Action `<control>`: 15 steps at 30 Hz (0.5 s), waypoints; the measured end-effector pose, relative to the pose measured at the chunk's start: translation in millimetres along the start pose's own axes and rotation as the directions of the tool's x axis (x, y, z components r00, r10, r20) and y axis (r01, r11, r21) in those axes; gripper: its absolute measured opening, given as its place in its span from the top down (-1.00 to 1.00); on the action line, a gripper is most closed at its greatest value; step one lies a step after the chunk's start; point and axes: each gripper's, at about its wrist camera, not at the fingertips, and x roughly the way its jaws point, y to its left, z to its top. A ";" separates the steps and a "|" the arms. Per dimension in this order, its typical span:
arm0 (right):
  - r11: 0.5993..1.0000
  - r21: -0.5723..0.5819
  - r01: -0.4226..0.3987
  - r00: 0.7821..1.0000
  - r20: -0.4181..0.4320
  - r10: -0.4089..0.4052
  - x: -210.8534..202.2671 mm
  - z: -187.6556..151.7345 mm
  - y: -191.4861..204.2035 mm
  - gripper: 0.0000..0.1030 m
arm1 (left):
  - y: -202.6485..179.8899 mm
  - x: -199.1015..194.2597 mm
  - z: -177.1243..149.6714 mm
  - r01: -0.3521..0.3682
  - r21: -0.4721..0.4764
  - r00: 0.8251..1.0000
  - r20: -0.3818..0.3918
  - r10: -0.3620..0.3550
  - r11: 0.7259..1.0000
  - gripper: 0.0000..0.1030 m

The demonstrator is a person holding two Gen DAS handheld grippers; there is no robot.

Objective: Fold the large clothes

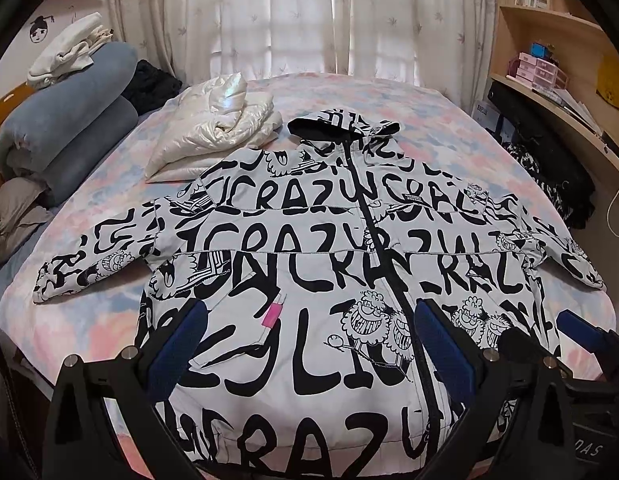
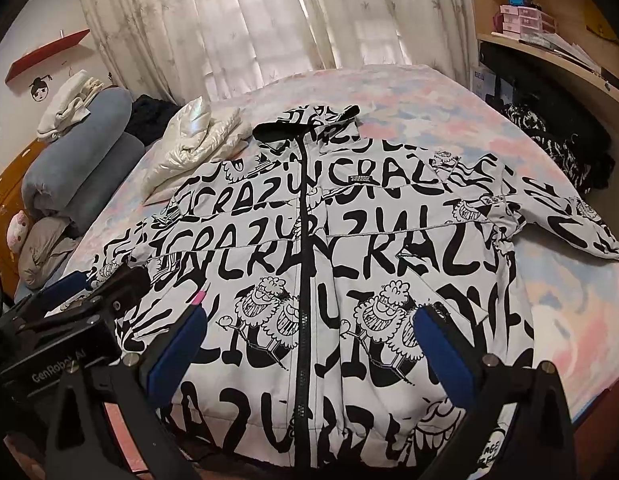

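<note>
A white hooded jacket (image 1: pixel 309 248) printed with black lettering and cartoon faces lay flat, front side up, across a bed (image 1: pixel 429 112) covered in a pink and blue sheet. Its black zip (image 2: pixel 305 280) was closed and ran up the middle to the hood (image 1: pixel 341 122), which pointed toward the curtained window (image 1: pixel 309 16). Both sleeves were spread outward, one to each side. A small pink tag (image 1: pixel 272 315) showed on the front panel, left of the zip.

The left gripper (image 1: pixel 309 344) was held above the lower front of the jacket with its blue-padded fingers (image 1: pixel 177 344) set wide apart and nothing between them. The right gripper (image 2: pixel 309 340) was likewise held over the lower front, straddling the zip line, with its fingers (image 2: pixel 445 352) spread wide and nothing gripped. Whether either set of fingertips touched the fabric could not be determined. Each gripper was visible at the edge of the other's view, the two being side by side.

A folded white puffer jacket (image 1: pixel 217 128) lay on the bed just beyond the printed jacket's left shoulder. Rolled blue-grey bedding (image 1: pixel 69 120) was stacked at the left edge of the bed, with pale clothes (image 1: pixel 65 52) on top. A wooden shelving unit (image 1: pixel 557 40) stood to the right.
</note>
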 end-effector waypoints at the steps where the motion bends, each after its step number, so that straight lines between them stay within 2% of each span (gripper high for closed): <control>1: 1.000 0.002 -0.001 1.000 -0.003 0.001 0.7 -1.0 1.0 -1.00 | 0.4 -0.2 -0.1 0.001 -0.001 1.000 0.000 -0.001 1.000 -0.98; 15: 1.000 0.011 -0.017 1.000 -0.008 0.017 -0.2 -0.2 -2.5 -1.00 | -1.1 0.9 -0.3 0.003 0.000 1.000 0.005 -0.003 1.000 -0.98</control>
